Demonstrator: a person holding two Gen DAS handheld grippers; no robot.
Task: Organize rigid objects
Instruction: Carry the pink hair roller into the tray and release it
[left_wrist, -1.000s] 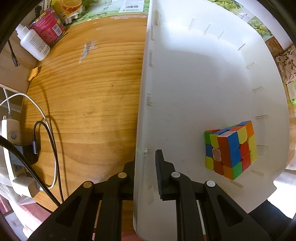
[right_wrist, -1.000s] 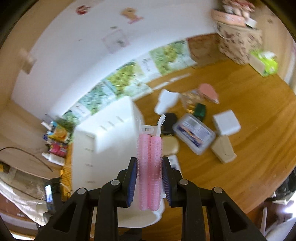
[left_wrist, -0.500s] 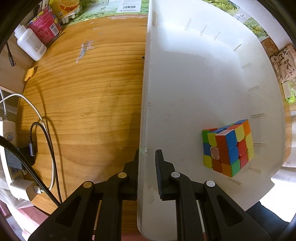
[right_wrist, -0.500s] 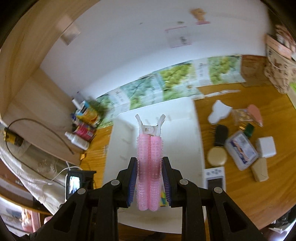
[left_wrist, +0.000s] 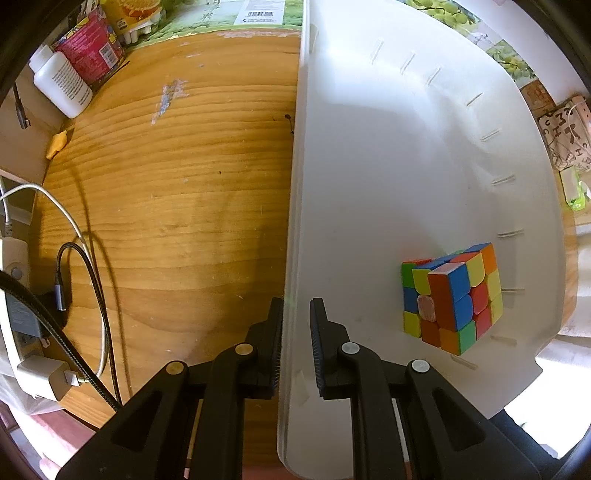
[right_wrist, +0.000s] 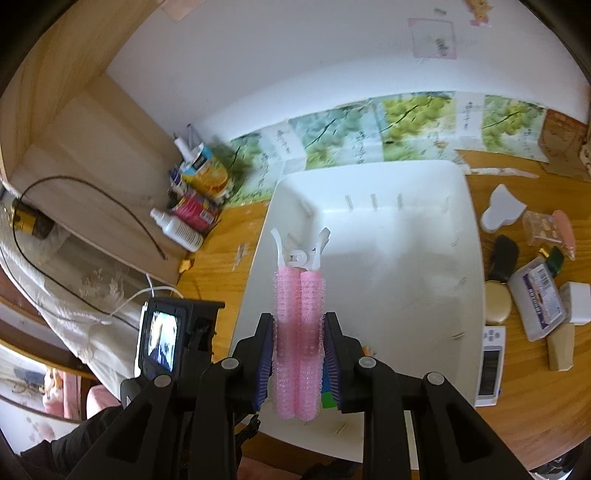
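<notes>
Below, two wrist views of a sorting scene, with places given relative to the white plastic bin (left_wrist: 424, 155). The bin is smooth, shallow and round-cornered, with short moulded ribs along its inner walls; it rests on a wooden worktop (left_wrist: 177, 206) of pronounced grain. The left tool (left_wrist: 295, 343) straddles the bin's left wall, one ribbed black finger outside and one inside, the jaws drawn nearly together about the thin wall; whether the inner pad actually touches the plastic is hard to make out. Inside the bin, near its right wall, lies a multicoloured puzzle cube (left_wrist: 452, 301) of glossy square tiles, its layers twisted slightly out of line. The right tool (right_wrist: 298, 354) hangs above the bin's near end, jaws clamped on a pink hair-roller clip (right_wrist: 298, 325): two bristly cylindrical rollers side by side, joined at the far end by a white plastic hinge with splayed tabs. The rollers' lower ends hide most of the cube in this view; only a green and blue sliver shows. Left of the bin stand a white squeeze bottle (left_wrist: 61, 85) and printed cartons, partly cut off by the fisheye edge, with cables (left_wrist: 88, 280) nearer the camera. Right of the bin lie small boxes and cases (right_wrist: 535, 295), blurred.
</notes>
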